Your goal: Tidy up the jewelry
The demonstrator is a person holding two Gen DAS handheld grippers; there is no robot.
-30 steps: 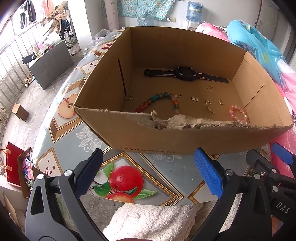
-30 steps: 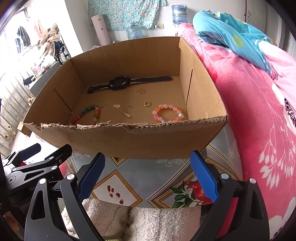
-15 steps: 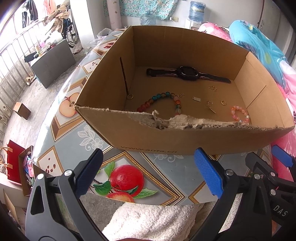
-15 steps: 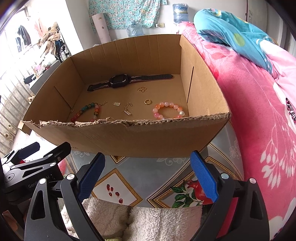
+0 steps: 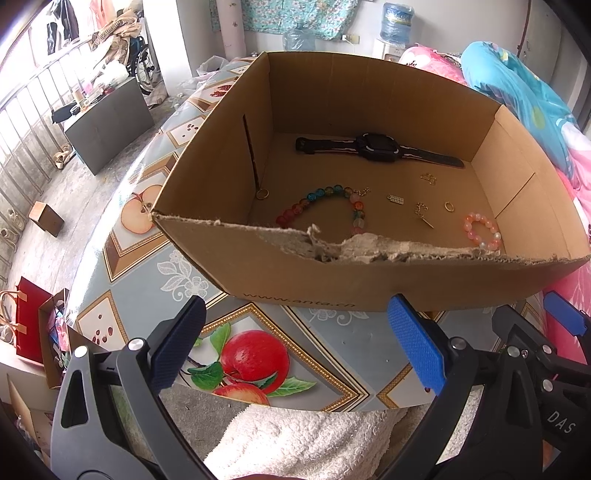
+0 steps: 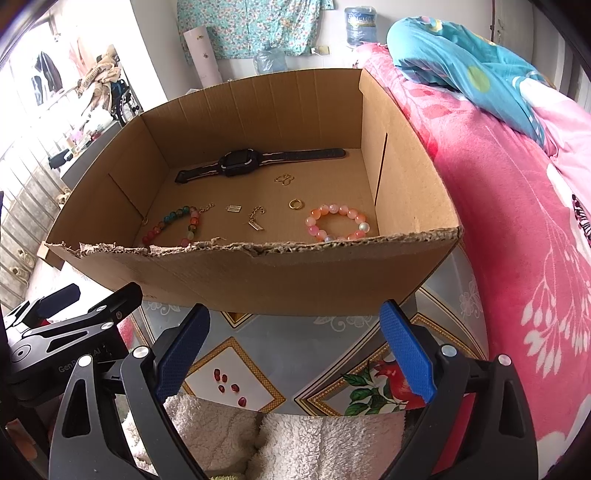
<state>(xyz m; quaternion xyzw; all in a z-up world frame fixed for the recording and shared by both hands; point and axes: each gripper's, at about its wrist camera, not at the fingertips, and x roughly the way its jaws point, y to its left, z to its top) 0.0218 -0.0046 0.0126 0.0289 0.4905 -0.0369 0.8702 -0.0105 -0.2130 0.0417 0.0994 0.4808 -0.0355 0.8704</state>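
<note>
Both tools spread, empty — left tool (image 5: 295,345), right tool (image 6: 293,341). Approach over the torn brown cardboard box (image 6: 258,269) rim — pinch the pink beaded bracelet (image 6: 337,222) on one bead, not flat.

Daylit room with white walls (image 6: 155,55), a floral curtain (image 6: 251,26), water bottle (image 5: 397,18), railing (image 5: 22,122) along the left, grey cabinet (image 5: 107,122) on bare concrete floor (image 5: 55,199), pink bed (image 6: 517,206), fruit-patterned table (image 5: 155,280).

Table with fruit-print cloth (image 5: 155,273), open cardboard box (image 6: 295,275) standing on it, white fluffy towel (image 5: 306,439) at near edge
</note>
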